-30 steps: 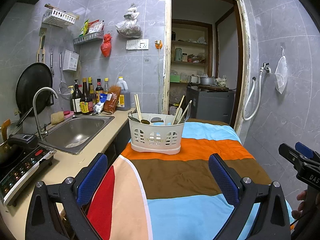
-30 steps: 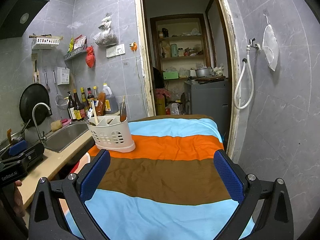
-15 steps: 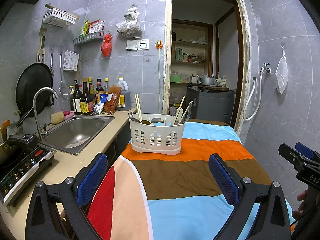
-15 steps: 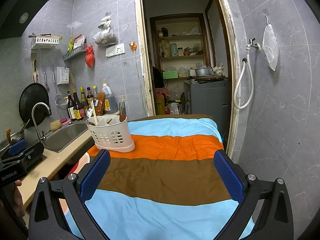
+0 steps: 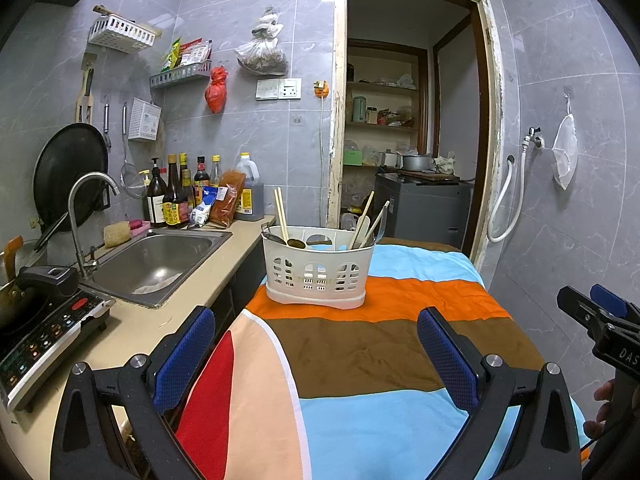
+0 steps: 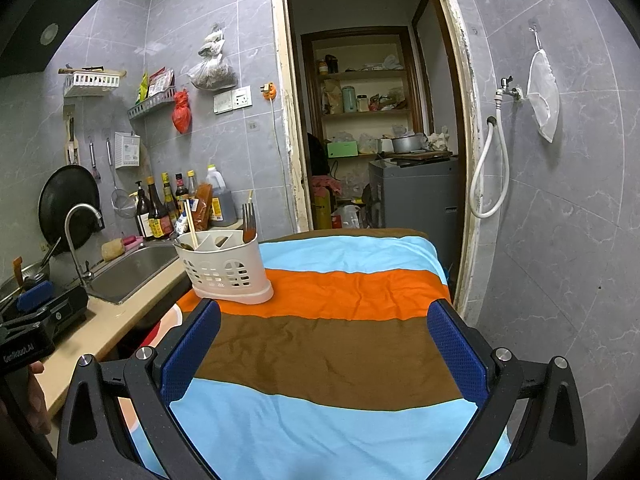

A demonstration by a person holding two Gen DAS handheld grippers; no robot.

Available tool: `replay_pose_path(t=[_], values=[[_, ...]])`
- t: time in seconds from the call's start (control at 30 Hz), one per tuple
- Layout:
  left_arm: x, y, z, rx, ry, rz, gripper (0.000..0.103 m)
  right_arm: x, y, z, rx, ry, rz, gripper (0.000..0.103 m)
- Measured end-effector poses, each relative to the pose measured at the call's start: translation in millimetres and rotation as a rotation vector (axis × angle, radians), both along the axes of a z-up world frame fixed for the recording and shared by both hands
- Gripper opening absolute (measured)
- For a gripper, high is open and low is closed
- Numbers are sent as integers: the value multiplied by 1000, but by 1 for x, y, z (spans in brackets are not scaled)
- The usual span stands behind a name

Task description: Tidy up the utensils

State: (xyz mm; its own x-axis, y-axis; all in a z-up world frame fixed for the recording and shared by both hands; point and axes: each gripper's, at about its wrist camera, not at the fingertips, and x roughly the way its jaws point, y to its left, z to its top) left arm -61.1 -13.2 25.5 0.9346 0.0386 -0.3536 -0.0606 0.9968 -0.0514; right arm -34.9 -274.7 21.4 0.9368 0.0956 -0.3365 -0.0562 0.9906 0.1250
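Observation:
A white plastic utensil caddy (image 5: pixel 316 266) (image 6: pixel 225 266) stands on the orange stripe of a striped cloth (image 5: pixel 360 352) (image 6: pixel 332 344) covering the table. Chopsticks (image 5: pixel 281 214), a metal spoon (image 5: pixel 286 240) and pale wooden utensils (image 5: pixel 366 222) stick out of its compartments; the right wrist view shows a fork (image 6: pixel 248 222) at its right end. My left gripper (image 5: pixel 316 344) hangs open over the cloth, well short of the caddy, nothing between its fingers. My right gripper (image 6: pixel 324 344) is open and empty too, further right and nearer than the caddy.
A counter on the left holds a steel sink (image 5: pixel 156 258) with a faucet (image 5: pixel 86 216), an induction cooker (image 5: pixel 44 328) and sauce bottles (image 5: pixel 176 200). Beyond the table is an open doorway (image 5: pixel 404 128) with shelves. A tiled wall with a hose (image 5: pixel 506 200) closes the right side.

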Motion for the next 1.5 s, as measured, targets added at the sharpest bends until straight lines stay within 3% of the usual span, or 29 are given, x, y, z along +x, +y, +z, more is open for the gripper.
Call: replay_pose_path(t=[0.77, 1.5], values=[[0, 4, -1, 5, 12, 1, 102, 4, 1, -7, 10, 19, 0, 102], [20, 4, -14, 17, 82, -6, 102, 25, -9, -15, 13, 67, -1, 102]])
